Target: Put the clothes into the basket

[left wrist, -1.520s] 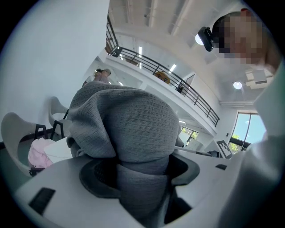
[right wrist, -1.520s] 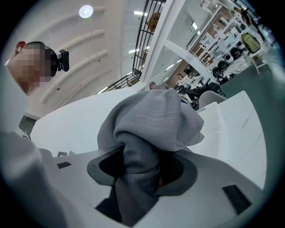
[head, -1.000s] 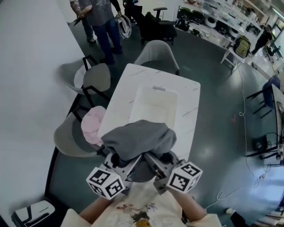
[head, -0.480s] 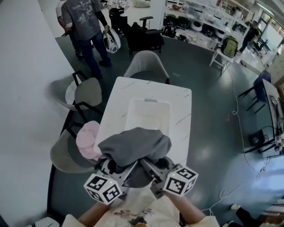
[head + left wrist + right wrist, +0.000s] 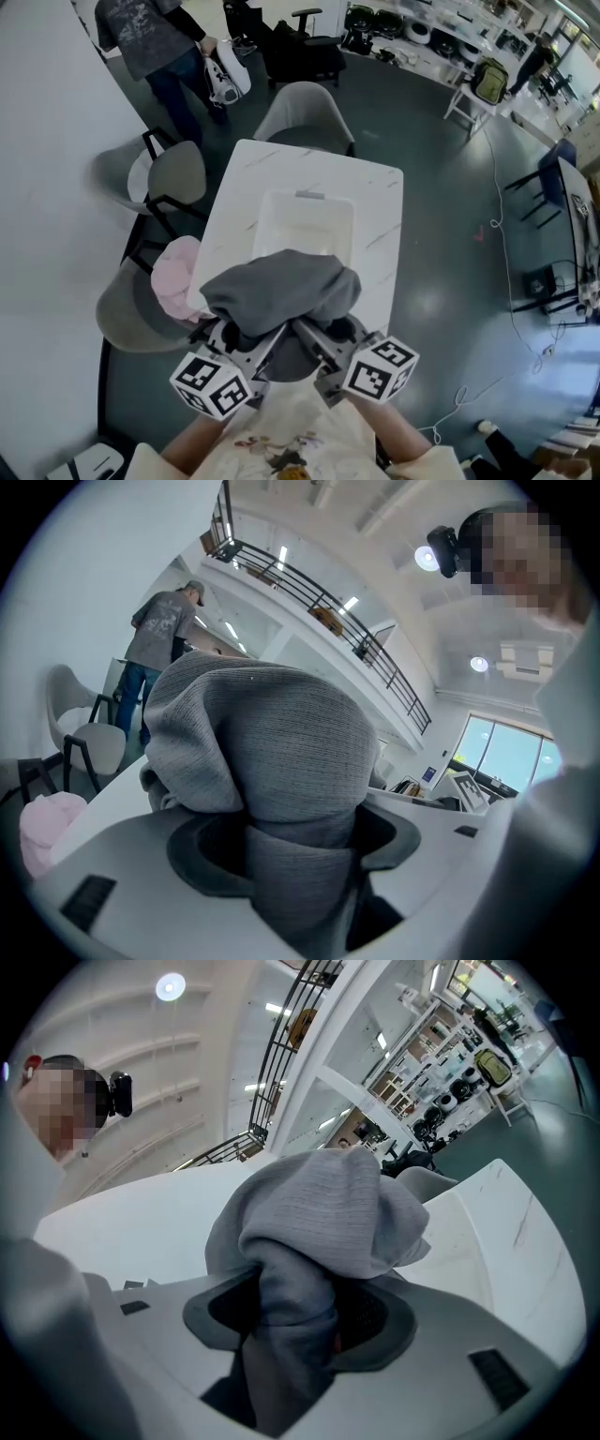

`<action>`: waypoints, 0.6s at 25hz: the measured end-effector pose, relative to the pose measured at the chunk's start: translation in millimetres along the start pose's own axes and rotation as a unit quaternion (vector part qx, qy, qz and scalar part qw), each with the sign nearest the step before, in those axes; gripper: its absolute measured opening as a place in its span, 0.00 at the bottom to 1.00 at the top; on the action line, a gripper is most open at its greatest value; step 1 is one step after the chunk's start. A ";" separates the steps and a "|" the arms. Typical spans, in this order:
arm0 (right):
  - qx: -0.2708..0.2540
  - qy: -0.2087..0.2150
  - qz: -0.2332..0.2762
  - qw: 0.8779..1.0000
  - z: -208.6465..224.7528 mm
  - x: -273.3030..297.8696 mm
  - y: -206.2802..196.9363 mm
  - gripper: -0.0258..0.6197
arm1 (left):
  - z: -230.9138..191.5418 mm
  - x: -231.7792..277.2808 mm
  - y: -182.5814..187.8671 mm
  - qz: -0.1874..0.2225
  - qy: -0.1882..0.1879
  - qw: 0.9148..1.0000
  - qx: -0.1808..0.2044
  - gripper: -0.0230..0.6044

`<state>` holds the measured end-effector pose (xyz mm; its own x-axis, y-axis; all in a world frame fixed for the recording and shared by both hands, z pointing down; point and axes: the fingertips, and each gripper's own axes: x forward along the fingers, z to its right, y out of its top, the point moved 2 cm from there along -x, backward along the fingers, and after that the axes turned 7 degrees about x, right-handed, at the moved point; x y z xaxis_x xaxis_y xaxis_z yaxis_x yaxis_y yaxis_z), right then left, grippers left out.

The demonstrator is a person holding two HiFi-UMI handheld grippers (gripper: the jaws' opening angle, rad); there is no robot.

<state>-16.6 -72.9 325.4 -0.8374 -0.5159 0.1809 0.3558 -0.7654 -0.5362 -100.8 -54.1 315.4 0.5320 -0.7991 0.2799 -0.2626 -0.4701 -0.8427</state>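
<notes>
A bundled grey garment [image 5: 281, 292] hangs over the near end of the white marble table [image 5: 380, 211], held up from both sides. My left gripper [image 5: 246, 330] is shut on its left fold, the grey knit [image 5: 281, 761] bunched tightly between the jaws [image 5: 300, 855]. My right gripper [image 5: 319, 330] is shut on the right fold [image 5: 323, 1213], cloth filling the gap [image 5: 292, 1321]. The empty white basket [image 5: 305, 199] sits in the table's middle, just beyond the garment. A pink garment [image 5: 176, 277] lies on a chair to the left.
Grey chairs stand at the table's far end [image 5: 302, 105] and along its left side [image 5: 173, 173], [image 5: 127, 314]. A person [image 5: 141, 37] stands at the far left by an office chair [image 5: 300, 52]. Cables trail across the dark floor on the right.
Both grippers have carried the grey garment a little forward, so it now overlaps the basket's near edge. The person in the background has shifted toward the picture's upper left.
</notes>
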 end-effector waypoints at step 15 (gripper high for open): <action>0.022 -0.017 -0.018 0.999 56.8 33.0 27.9 0.38 | -35.3 61.7 -5.4 -0.018 0.014 0.999 -0.025 0.49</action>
<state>-10.8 -133.1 363.2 -0.8354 -0.5006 0.2270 0.3450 -0.7991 -0.4923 -94.9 -114.1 353.4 0.5191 -0.7913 0.3230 -0.2835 -0.5159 -0.8083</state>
